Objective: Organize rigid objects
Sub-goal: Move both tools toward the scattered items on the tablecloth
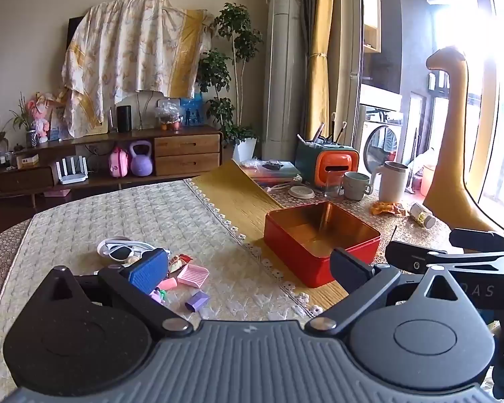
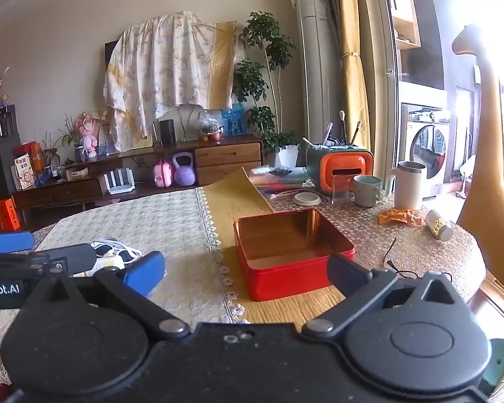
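Note:
An open red tin box (image 1: 321,243) with a gold inside stands empty on the yellow runner; it also shows in the right wrist view (image 2: 292,253). Small toys lie left of it on the cream mat: white sunglasses (image 1: 121,250), a pink tray (image 1: 193,274), a purple block (image 1: 197,300) and a pink piece (image 1: 168,283). My left gripper (image 1: 248,270) is open and empty, above the mat between the toys and the box. My right gripper (image 2: 247,273) is open and empty, in front of the box. The sunglasses also show in the right wrist view (image 2: 114,248).
At the table's back right stand an orange holder (image 1: 336,164), a glass (image 1: 333,183), a mug (image 1: 356,185), a white jug (image 1: 393,181), a lying bottle (image 1: 421,214) and an orange wrapper (image 1: 388,208). A black cable (image 2: 396,262) lies right of the box.

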Demonstrator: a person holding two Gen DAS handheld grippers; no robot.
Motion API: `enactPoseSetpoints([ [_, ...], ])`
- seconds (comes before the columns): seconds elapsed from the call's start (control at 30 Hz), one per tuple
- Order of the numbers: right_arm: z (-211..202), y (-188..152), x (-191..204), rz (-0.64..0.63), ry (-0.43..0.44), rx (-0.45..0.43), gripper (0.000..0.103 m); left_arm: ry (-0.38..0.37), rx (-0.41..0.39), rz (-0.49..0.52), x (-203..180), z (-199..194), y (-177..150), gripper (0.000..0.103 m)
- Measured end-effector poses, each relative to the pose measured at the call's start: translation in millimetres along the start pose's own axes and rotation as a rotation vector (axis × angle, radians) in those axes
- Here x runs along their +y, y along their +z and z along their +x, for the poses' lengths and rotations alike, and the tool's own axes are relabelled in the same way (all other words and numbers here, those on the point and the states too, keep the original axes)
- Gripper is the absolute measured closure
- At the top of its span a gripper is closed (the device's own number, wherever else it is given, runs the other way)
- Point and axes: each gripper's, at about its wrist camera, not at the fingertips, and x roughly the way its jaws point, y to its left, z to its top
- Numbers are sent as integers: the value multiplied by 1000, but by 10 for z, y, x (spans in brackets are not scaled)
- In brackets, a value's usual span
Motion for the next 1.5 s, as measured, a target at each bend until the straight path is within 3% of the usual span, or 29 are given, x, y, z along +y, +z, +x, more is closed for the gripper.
enactPoseSetpoints([
  [0.27, -9, 3, 2, -12, -7, -3, 0, -62, 16, -42, 40, -31, -16, 0],
  [0.47, -4, 13, 16, -11, -2, -2, 0, -68, 17, -49, 58, -6, -31, 0],
  [0.87, -67, -14, 17, -19, 13, -16, 0, -6, 23, -56, 24, -25, 0, 0],
  [1.5, -70, -16, 37, -14, 16, -15, 0, 20, 18, -61, 34, -71, -25, 0],
])
